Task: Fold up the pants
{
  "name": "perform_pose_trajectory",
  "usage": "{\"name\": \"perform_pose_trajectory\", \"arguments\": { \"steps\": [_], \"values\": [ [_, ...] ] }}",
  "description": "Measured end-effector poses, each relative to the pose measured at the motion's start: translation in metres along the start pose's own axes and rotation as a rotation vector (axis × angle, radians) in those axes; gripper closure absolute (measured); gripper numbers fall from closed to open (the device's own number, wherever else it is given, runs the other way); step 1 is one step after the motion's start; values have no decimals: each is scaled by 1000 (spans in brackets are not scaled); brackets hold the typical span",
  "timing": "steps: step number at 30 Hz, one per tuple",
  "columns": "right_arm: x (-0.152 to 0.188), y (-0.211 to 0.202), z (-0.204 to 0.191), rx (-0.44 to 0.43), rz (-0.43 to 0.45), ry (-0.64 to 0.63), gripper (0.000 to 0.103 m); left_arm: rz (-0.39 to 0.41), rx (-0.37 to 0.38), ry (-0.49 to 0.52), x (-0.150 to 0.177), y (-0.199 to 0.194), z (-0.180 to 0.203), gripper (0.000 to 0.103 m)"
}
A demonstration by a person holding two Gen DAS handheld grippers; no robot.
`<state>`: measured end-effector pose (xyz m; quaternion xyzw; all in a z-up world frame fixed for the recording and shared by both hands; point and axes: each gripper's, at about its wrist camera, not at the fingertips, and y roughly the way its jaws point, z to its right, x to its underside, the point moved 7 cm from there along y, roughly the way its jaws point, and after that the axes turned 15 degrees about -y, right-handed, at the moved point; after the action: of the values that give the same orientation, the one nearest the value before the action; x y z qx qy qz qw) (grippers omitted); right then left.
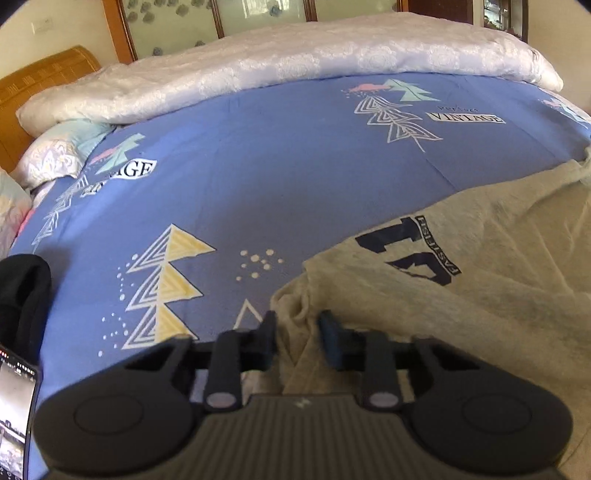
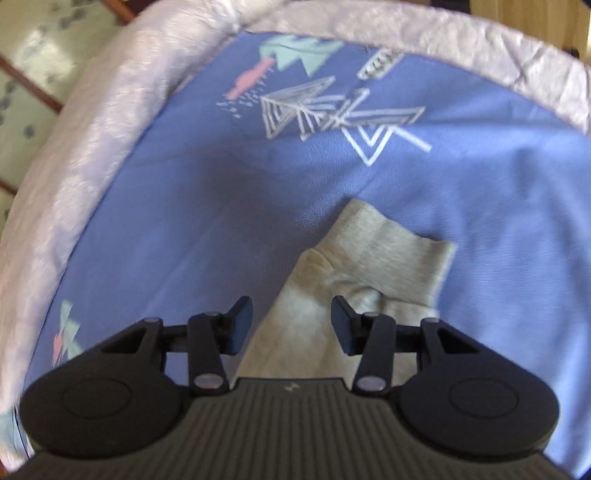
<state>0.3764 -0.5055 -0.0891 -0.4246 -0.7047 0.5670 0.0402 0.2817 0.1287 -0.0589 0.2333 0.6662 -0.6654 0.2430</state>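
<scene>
grey pants between left tongs

Place: a bedroom in a home.
Bed: covered by a blue sheet printed with trees.
Quilt: pale, rolled along the far edge.
Pillow: floral, at the left.
Headboard: orange-brown wood.
Wall panels: wood-framed, behind the bed.

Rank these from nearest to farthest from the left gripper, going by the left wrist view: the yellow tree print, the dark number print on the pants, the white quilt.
From the left gripper:
1. Yellow tree print, on the blue sheet, ahead to the left.
2. Number print, on the grey pants, ahead to the right.
3. White quilt, across the far side of the bed.
The first two are fairly close.
</scene>
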Motion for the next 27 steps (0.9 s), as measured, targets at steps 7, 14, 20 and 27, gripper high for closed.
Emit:
{"name": "perform_pose_trajectory", "arguments": {
  "steps": [7,14,20,27],
  "values": [
    [-3,-10,11,36,69,-41,99,98,-37,-43,-7,-42,-9,86],
    [-1,-126,60,-116,205,69,99,289,16,-51,-4,-160,-9,86],
    [52,-231,130,-205,301,105,99,345,91,-10,56,-244,-2,86],
    [162,-304,250,-231,365,221,99,224,176,49,158,-271,7,86]
  ]
}}
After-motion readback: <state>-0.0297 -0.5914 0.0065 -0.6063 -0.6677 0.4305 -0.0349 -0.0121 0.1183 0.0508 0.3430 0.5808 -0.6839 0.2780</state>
